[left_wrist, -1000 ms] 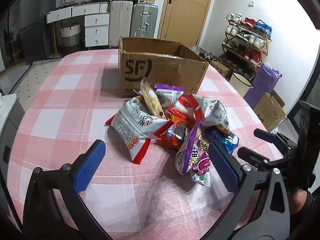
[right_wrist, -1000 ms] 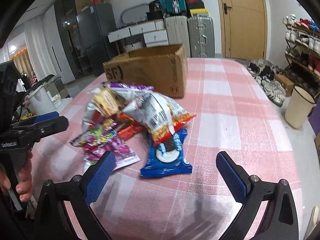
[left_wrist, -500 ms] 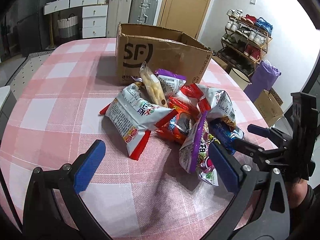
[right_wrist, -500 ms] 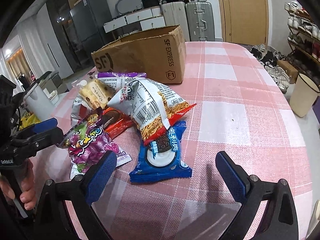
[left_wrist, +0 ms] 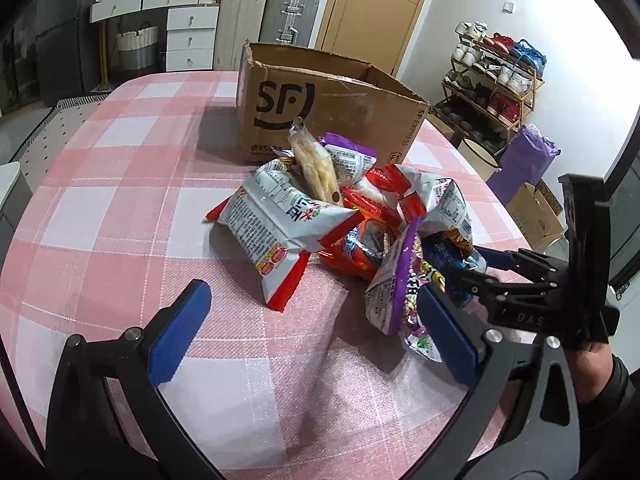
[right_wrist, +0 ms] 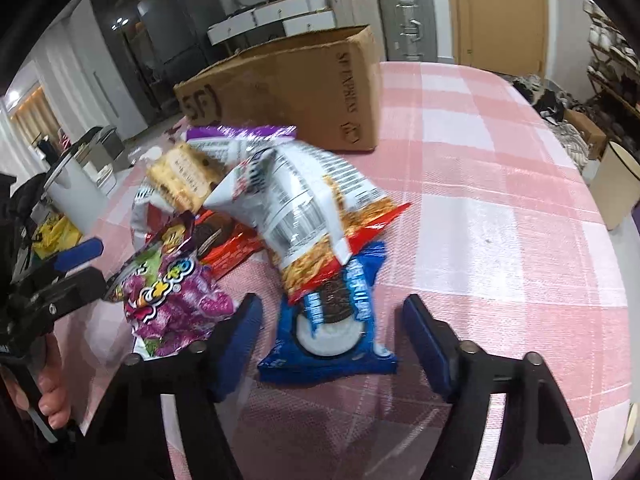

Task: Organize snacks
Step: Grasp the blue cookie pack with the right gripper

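A heap of snack bags lies on the pink checked table (left_wrist: 120, 208) in front of an open cardboard box (left_wrist: 332, 116). In the right wrist view a blue cookie packet (right_wrist: 336, 332) lies flat at the heap's near edge. My right gripper (right_wrist: 332, 320) straddles it and its jaws are closing, with the pads just clear of the packet's sides. A white noodle-snack bag (right_wrist: 296, 200) overlaps the packet's far end. My left gripper (left_wrist: 316, 332) is open over bare cloth. Its right finger (left_wrist: 448, 332) is beside a purple candy bag (left_wrist: 396, 292), and a white and red bag (left_wrist: 276, 232) lies ahead.
Suitcases (left_wrist: 288, 12) and white drawers (left_wrist: 188, 32) stand behind the table. A shoe rack (left_wrist: 496, 72) and a purple bag (left_wrist: 524, 164) are off its right side. A pale bin (right_wrist: 616, 184) stands on the floor past the right edge.
My right gripper has come forward and down onto the blue cookie packet, and its jaws have narrowed from wide to just outside the packet. My left gripper has sunk slightly closer to the heap.
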`<state>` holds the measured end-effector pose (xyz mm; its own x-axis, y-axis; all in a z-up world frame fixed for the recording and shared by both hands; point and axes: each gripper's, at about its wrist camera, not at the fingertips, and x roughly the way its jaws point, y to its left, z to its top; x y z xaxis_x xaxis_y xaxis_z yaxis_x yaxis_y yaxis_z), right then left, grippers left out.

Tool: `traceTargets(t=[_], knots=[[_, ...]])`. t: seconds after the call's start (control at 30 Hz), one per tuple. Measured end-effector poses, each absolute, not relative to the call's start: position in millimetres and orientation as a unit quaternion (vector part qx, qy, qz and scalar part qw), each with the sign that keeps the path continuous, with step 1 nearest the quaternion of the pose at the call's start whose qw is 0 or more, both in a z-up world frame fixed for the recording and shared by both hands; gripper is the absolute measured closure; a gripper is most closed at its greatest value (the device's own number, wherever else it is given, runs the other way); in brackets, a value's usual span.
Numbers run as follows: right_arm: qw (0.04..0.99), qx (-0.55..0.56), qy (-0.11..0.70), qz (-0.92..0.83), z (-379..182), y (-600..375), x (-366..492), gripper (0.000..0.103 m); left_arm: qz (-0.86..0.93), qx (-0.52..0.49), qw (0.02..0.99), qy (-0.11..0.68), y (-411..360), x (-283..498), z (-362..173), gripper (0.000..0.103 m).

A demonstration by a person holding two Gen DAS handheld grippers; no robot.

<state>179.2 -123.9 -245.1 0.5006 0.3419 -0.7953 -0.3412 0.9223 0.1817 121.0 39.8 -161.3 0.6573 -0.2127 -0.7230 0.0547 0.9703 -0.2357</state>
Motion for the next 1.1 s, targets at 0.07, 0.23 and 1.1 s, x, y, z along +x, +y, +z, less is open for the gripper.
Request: traceTargets(t=[0.07,0.23,1.1], knots=[[0.869,-0.021,0.457,0.191,-246.3,-118.6,177.7,0.045,-0.075,-0.101,0.904,0.408,41.4,120.9,-161.7,0.001],[0.871,-0.027,0.455,0.182,-246.2,-122.2,178.5,0.058,-0.076,-0.103,0.904,0.409,42.1,117.2,-161.3,0.001],[0.889,0.059,0.404,0.207,-212.6,-166.2,138.8,0.058,-0.136,-0.107,0.875,0.451,5.3,120.6,-168.5,0.001]])
